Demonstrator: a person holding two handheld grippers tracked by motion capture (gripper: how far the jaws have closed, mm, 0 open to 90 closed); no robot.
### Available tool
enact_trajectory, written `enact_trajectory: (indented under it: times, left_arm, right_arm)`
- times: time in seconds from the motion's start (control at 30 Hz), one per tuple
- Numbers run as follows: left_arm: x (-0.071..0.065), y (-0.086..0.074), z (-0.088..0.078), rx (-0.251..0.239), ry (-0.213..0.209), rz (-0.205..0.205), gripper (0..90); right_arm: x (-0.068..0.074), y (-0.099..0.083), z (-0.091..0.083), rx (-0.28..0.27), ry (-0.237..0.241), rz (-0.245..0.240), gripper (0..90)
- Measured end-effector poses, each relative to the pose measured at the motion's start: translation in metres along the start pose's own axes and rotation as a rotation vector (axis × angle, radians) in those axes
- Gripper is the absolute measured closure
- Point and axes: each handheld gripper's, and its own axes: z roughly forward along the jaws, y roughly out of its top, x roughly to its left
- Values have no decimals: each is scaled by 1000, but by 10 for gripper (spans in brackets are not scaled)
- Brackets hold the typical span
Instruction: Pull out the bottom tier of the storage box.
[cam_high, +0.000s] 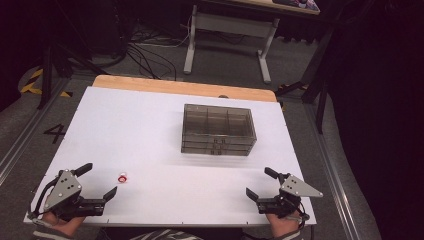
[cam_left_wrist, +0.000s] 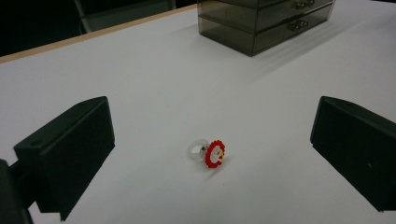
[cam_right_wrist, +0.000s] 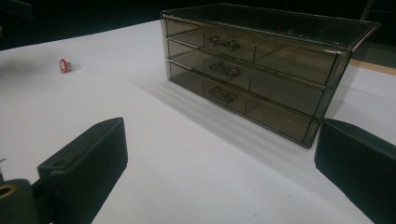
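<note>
Red-beaded ring (cam_left_wrist: 210, 153) between wide left tongs (cam_left_wrist: 210, 158); right tongs (cam_right_wrist: 219, 172) wide, empty.

Left gripper (cam_left_wrist: 212, 158) is hovering with jaws spread wide, a red beaded ring (cam_left_wrist: 211, 153) lying between them on the white table (cam_left_wrist: 154, 79); smoky drawer box (cam_left_wrist: 266, 21) sitting farther back.

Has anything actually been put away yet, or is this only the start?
It looks like the very start. Nothing looks done: the red ring lies on the white table, and all three drawers of the smoky drawer box are shut. In hand: the left gripper, open, faces the ring. The right gripper is open and empty.
</note>
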Motion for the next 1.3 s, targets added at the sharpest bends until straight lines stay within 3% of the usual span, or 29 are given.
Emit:
enact_trajectory:
  times: [0.3, 0.57, 1.3]
  left_arm:
    - [0, 1, 0, 14, -17, -21, 4]
    - [-1, 1, 1, 14, -4, 15, 4]
    - [-1, 1, 1, 9, 0, 4, 6]
  right_arm:
    - [0, 0, 0, -7, -2, 2, 34]
    - [0, 0, 1, -2, -7, 3, 36]
    - [-1, 3, 3, 5, -5, 8, 53]
